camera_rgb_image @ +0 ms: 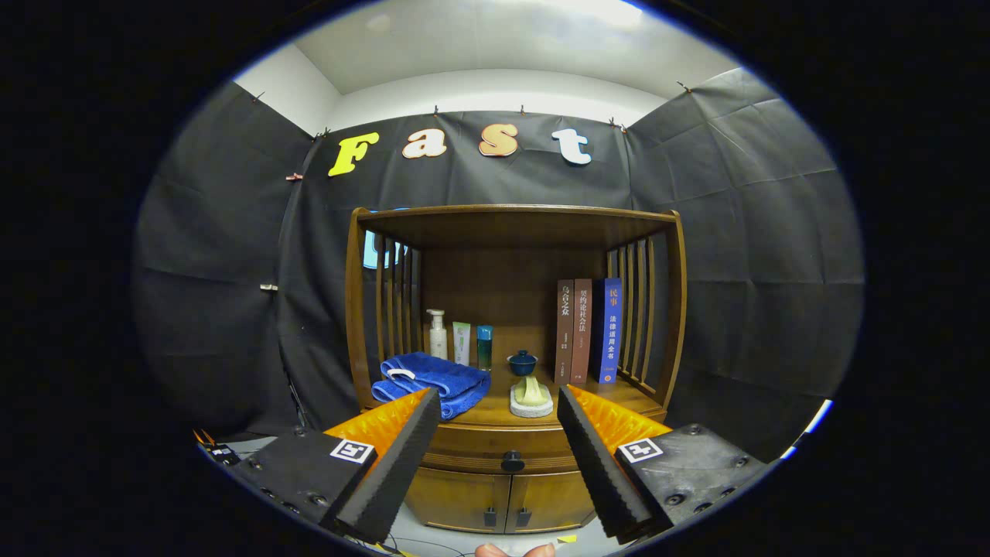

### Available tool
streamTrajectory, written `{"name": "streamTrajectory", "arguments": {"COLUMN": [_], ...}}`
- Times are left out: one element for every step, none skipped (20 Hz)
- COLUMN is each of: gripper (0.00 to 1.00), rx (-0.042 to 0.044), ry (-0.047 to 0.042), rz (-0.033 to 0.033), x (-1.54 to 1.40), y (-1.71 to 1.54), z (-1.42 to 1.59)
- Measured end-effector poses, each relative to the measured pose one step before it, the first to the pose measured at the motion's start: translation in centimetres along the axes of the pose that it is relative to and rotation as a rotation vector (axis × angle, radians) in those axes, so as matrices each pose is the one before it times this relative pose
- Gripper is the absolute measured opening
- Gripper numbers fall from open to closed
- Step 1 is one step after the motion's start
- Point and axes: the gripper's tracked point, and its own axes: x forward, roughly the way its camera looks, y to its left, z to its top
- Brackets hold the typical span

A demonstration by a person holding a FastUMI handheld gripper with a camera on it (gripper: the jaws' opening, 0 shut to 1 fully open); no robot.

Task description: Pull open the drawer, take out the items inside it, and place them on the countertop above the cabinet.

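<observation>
Two ribbed fingers of the gripper (pixel 497 452) stood wide apart and held nothing; the gap between them was empty air, and through it showed the dark round knob (pixel 512 461) of the shut wooden drawer (pixel 495 449), which lay beyond the fingertips; I could see nothing of what was inside it. The drawer front was a curved band of polished brown wood in the glossy wooden cabinet (pixel 514 232); below it were two flat wooden doors (pixel 503 503) with small dark handles. Above the drawer was the smooth wooden countertop (pixel 619 391), with slatted wooden sides and a flat wooden roof over it. On the countertop lay a folded blue towel (pixel 433 381) of soft, fluffy cloth, near the left fingertip; just beside it to the right sat a round whitish pad with a pale green ridged piece on top (pixel 531 396); behind this stood a small dark blue lidded bowl (pixel 523 361). At the back left stood a white pump bottle (pixel 438 334), a pale green tube (pixel 462 343) and a slim teal bottle (pixel 484 346), all upright and close together; at the right stood three upright books (pixel 589 331), two brown and one blue, touching one another. Below the fingers a bit of a person's fingertips (pixel 514 550) showed.
</observation>
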Motion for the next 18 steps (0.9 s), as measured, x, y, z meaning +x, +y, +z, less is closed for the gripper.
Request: {"name": "streamTrajectory", "arguments": {"gripper": [0.99,0.99,0.99,0.99,0.99,0.99,0.99,0.99,0.99,0.99,0.99,0.99,0.99,0.99,0.99,0.99,0.99,0.99], "rx": [-0.00159,-0.00168,0.00057,-0.00029,-0.00183,0.00050,0.00268,0.00251,0.00210,0.00049,-0.00167,-0.00122,-0.00035,0.00046,-0.00021,-0.00330,-0.00589,-0.00637], "ry": [0.00381,0.00339,0.00200,0.00143,-0.00039,-0.00003,-0.00147,-0.00014,-0.00063,-0.00166,-0.00099,-0.00064,-0.00083,-0.00198,-0.00331,-0.00075,0.00032,0.00346], "rz": [0.00101,0.00113,0.00061,0.00157,-0.00338,-0.00279,-0.00010,-0.00107,-0.00134,-0.00063,-0.00325,-0.00101,-0.00081,-0.00164,0.00102,-0.00036,0.00189,0.00204], "x": [0.012,0.033,-0.001,0.048,0.014,0.055,-0.074,-0.056,-0.043,-0.064,-0.009,0.009,-0.161,-0.017,-0.034,0.062,-0.018,-0.001], "y": [0.084,0.007,-0.015,0.001,-0.177,-0.164,-0.016,-0.035,-0.080,-0.080,-0.121,-0.077,0.020,-0.002,-0.019,0.074,0.060,0.100], "z": [-0.266,-0.192,-0.077,-0.059,-0.060,-0.004,0.084,-0.002,0.034,0.032,-0.028,-0.029,0.060,0.044,0.050,-0.035,-0.019,-0.112]}}
